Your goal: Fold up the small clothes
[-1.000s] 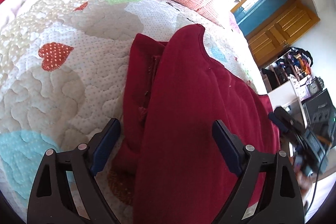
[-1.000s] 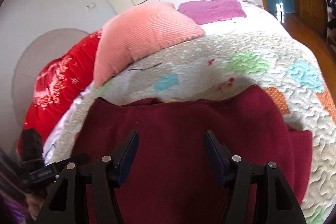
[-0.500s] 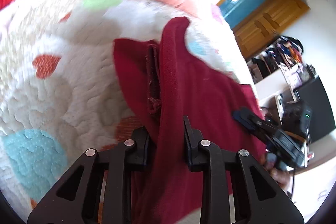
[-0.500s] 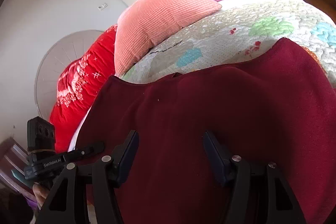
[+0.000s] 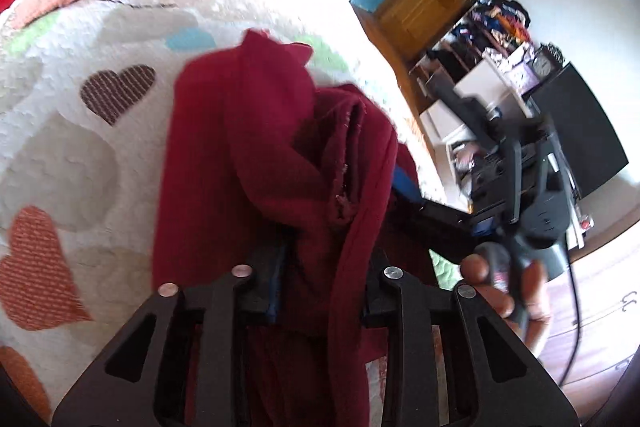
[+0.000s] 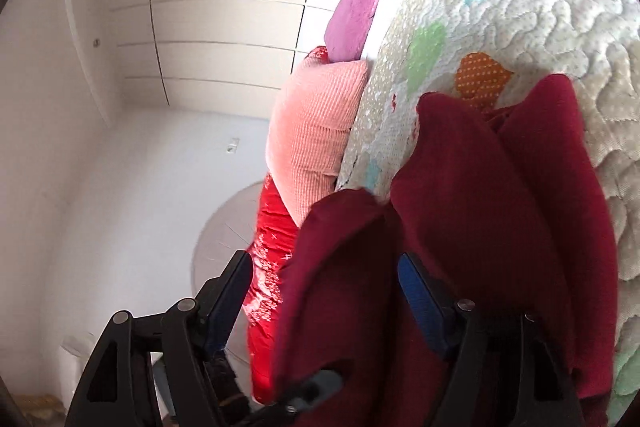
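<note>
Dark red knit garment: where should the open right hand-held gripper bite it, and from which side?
Take the dark red knit garment at the thin fold edge draped between the right hand-held gripper fingers, coming from the side off the heart-patterned quilt. The left hand-held gripper already pinches a bunched ridge, so a single-layer edge probably spreads it flatter.

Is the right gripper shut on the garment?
No, the right gripper stands wide open, with the maroon garment draped loosely between its fingers.

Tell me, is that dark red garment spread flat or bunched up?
Bunched up: the garment hangs in folds from the left claw, lifted off the quilt.
</note>
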Tool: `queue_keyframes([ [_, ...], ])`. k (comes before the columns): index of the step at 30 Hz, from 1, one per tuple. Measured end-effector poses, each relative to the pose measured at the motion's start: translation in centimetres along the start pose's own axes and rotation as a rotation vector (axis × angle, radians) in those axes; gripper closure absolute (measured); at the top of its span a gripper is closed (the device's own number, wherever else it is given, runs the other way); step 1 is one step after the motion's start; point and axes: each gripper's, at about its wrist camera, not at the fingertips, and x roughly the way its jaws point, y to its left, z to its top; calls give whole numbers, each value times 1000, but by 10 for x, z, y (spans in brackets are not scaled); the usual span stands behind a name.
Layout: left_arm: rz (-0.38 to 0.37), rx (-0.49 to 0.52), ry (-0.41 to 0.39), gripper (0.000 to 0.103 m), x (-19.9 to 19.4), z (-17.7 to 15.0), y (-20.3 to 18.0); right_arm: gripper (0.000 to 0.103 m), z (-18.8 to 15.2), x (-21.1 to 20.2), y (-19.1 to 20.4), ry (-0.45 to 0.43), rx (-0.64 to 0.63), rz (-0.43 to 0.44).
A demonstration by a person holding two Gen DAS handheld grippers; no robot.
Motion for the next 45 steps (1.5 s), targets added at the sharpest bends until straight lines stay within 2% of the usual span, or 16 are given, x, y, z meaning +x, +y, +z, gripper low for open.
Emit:
queue_keyframes([
  [3,23,69,-17,62,-8,-7,-17,29,-3,2,6,41,-55,-28],
  [7,-122,122,-3,48,-42,-15,-28,24,-12,10,19,96,-143,-85],
  [10,-75,170,-46,37,-67,-29,-24,22,-16,6,24,111,-188,-104],
  [12,-12,177,-60,37,-73,-40,-14,21,-19,9,28,120,-224,-139],
  [14,23,165,-33,37,-65,-51,-6,21,-21,17,32,143,-272,-195],
  [17,0,121,33,37,-46,-64,-1,21,-33,43,38,196,-367,-319],
  [18,1,127,32,37,-44,-68,0,25,-37,52,40,217,-406,-364],
  [20,18,153,19,37,-44,-75,-8,66,-40,60,42,231,-493,-464],
  [22,2,157,18,37,-46,-74,-13,77,-40,60,53,214,-585,-524],
  [28,-96,169,26,37,-39,-68,-37,82,-22,33,96,138,-800,-625],
  [32,-68,160,57,37,-29,-69,-43,82,-6,50,69,183,-798,-787],
  [35,-39,172,48,37,-40,-68,-39,65,0,32,63,145,-745,-777],
  [38,10,184,-6,37,-57,-62,-34,65,-8,4,80,92,-774,-777],
  [40,61,176,-38,37,-60,-56,-26,65,-17,-12,95,65,-787,-722],
  [43,151,150,-74,37,-53,-47,-21,65,-34,-9,111,126,-792,-595],
  [45,183,130,-80,37,-44,-48,-18,65,-49,6,115,178,-830,-572],
])
